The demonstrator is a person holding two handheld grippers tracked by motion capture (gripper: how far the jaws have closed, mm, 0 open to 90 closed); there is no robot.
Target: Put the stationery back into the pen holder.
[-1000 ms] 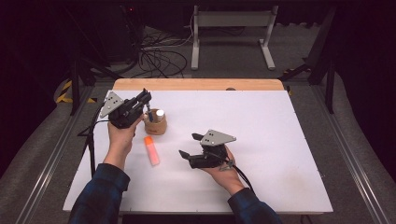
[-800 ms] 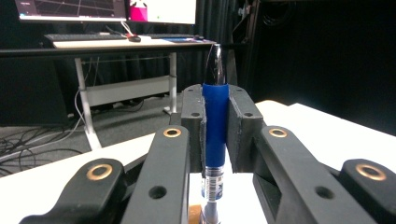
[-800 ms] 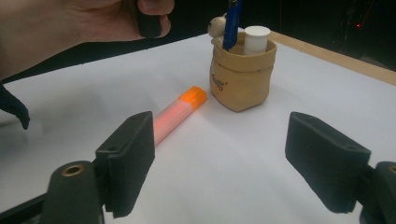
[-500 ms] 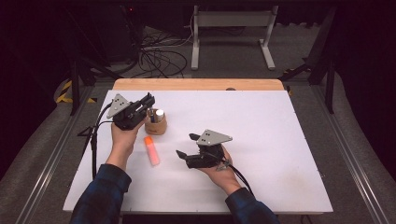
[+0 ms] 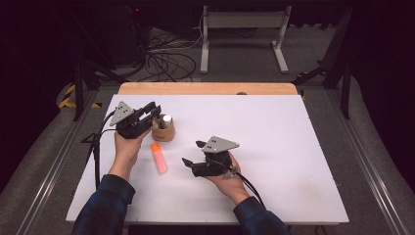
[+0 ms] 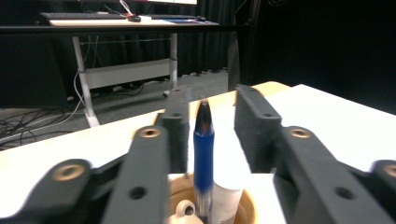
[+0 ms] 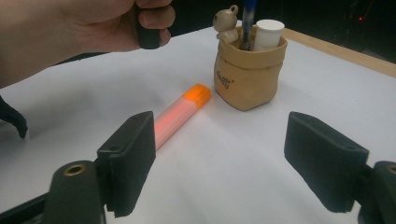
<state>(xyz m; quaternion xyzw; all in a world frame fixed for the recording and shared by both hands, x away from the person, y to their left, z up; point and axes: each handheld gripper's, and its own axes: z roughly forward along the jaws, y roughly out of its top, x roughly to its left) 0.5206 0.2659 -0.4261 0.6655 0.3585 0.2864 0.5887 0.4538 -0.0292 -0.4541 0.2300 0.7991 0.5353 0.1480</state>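
We hold the left gripper [image 5: 152, 111] just above a small tan pot [image 5: 163, 133] near the far left of the white table [image 5: 293, 147]. Its jaws have just been opening, and a blue pen [image 6: 203, 144] stands upright between them in the left gripper view, free of both pads and resting in the pot beside a white tube [image 6: 227, 201]. A little bear figure [image 7: 226, 22] sits on the pot's rim.

Our right gripper [image 5: 192, 155] rests low on the table, well apart from the left one and nearer to us, its jaws spread wide with nothing between them. In the right gripper view an orange highlighter [image 7: 180, 113] lies flat on the table just ahead of those jaws, toward the left one, its capped end close to the pot's base but apart from it; the pot stands beyond it. Our left hand [image 7: 88, 28] shows at the upper left of that view.

The tabletop is a plain white sheet with a wooden strip [image 5: 205, 88] along its far edge. Beyond it lies grey carpet [image 5: 244, 58], loose black cables [image 5: 166, 56], the white legs of a desk [image 5: 242, 22] and dark curtains.
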